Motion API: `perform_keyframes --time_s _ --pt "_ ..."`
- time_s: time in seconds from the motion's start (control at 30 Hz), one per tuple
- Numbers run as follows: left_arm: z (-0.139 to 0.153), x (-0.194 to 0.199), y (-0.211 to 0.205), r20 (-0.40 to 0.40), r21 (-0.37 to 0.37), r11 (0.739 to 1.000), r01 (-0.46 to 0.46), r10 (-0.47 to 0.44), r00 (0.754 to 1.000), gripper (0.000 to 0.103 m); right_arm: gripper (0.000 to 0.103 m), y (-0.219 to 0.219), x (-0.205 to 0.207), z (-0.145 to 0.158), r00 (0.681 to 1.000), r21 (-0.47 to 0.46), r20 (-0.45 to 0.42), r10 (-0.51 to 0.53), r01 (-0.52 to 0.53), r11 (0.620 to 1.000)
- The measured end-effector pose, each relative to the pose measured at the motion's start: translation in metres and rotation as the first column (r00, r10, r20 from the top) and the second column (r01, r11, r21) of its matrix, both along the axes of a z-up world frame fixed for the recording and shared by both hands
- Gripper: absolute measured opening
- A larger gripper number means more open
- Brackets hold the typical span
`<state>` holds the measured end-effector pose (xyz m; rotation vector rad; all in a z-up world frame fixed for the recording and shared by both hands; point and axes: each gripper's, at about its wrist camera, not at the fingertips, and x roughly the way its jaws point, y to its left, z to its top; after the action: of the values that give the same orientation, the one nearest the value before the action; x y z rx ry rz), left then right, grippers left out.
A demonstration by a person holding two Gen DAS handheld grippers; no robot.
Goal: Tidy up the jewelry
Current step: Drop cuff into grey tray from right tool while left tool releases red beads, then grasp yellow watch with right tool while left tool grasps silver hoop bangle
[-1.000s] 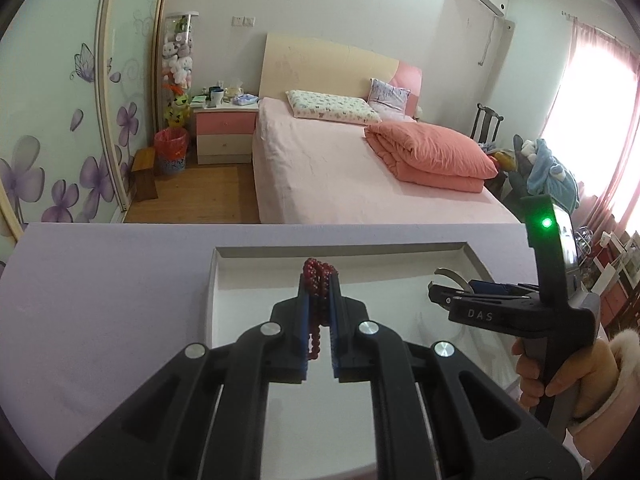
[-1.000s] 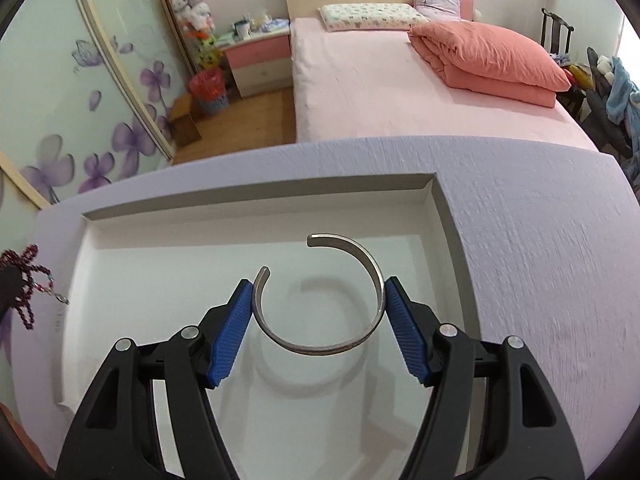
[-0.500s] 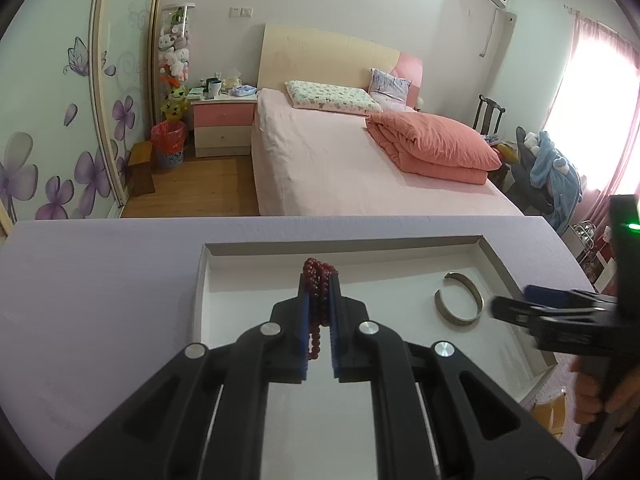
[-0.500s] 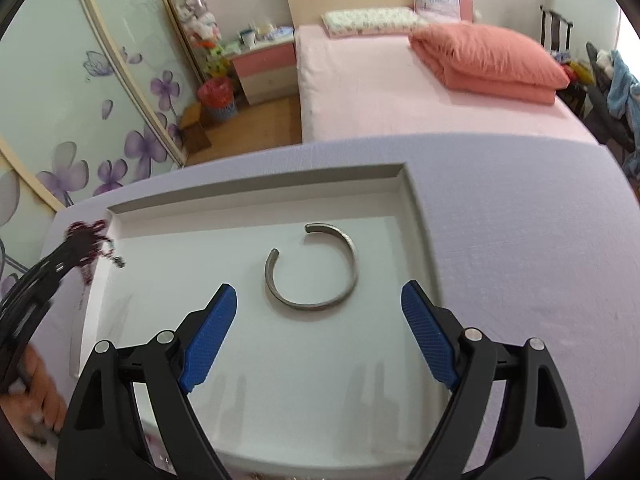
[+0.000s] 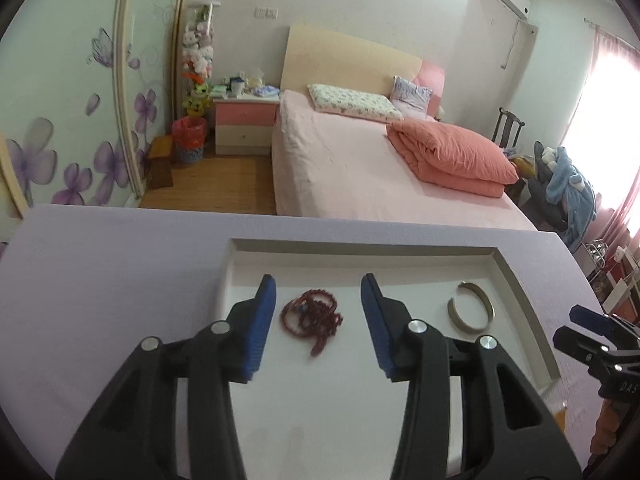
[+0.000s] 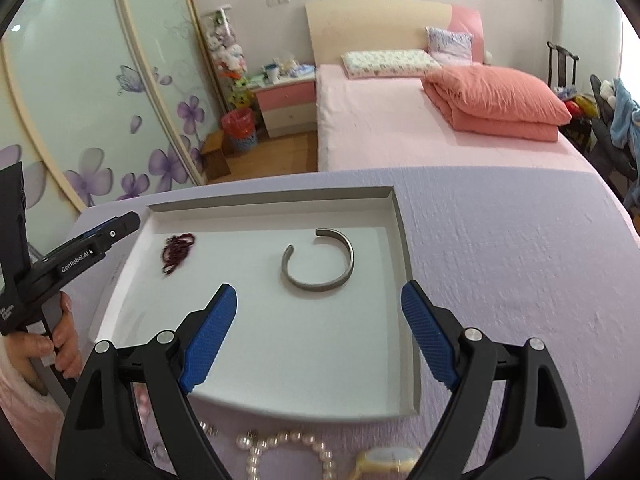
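A shallow white tray [image 5: 236, 264] [image 6: 406, 240] lies on the lilac table. A dark red bead bracelet [image 5: 312, 318] [image 6: 178, 250] lies heaped in the tray's left part, between the blue pads of my open left gripper [image 5: 318, 322]. A silver open cuff bangle [image 5: 471, 312] [image 6: 318, 260] lies in the tray's right part. My right gripper [image 6: 318, 340] is open and empty, pulled back over the tray's near part, short of the bangle. It shows at the right edge of the left wrist view [image 5: 592, 336]. The left gripper shows at the left of the right wrist view [image 6: 100, 240].
A white pearl bracelet [image 6: 288, 452] and a pale yellow watch [image 6: 384, 460] lie on the table before the tray's near edge, with a small earring [image 6: 208, 428] beside them. A pink bed [image 5: 360, 168] stands beyond the table.
My left gripper opened and dropped the red bead bracelet into the tray. My right gripper, which had released the bangle, drew further back and up.
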<state>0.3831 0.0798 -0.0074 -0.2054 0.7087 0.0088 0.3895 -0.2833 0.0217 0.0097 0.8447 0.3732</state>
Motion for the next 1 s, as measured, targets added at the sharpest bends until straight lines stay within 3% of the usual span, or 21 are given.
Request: perform_keyframes --time_s 0.23,0.47,0.63,1.0 --pt "0.022 -0.091 -0.002 0.082 0.064 0.998 -0.006 0.0 0.997 0.063 0.084 -0.026 -0.05 0.009 0.997 0.018 0.077 -0.008 0.006 1.0" --pt "0.016 -0.17 -0.017 0.097 0.063 0.998 -0.004 -0.002 0.995 0.077 0.084 -0.042 -0.088 -0.019 0.996 -0.049 0.071 -0.061 0.065 0.997" --pt "0.003 -0.206 -0.034 0.073 0.044 0.999 0.029 -0.033 0.997 0.08 0.085 -0.047 -0.093 -0.047 0.994 -0.048 0.004 -0.108 0.108 0.993" --pt "-0.015 -0.241 -0.064 0.053 0.062 0.994 0.091 -0.094 0.994 0.082 0.084 -0.043 -0.101 -0.067 0.989 -0.075 -0.015 -0.146 0.144 0.987"
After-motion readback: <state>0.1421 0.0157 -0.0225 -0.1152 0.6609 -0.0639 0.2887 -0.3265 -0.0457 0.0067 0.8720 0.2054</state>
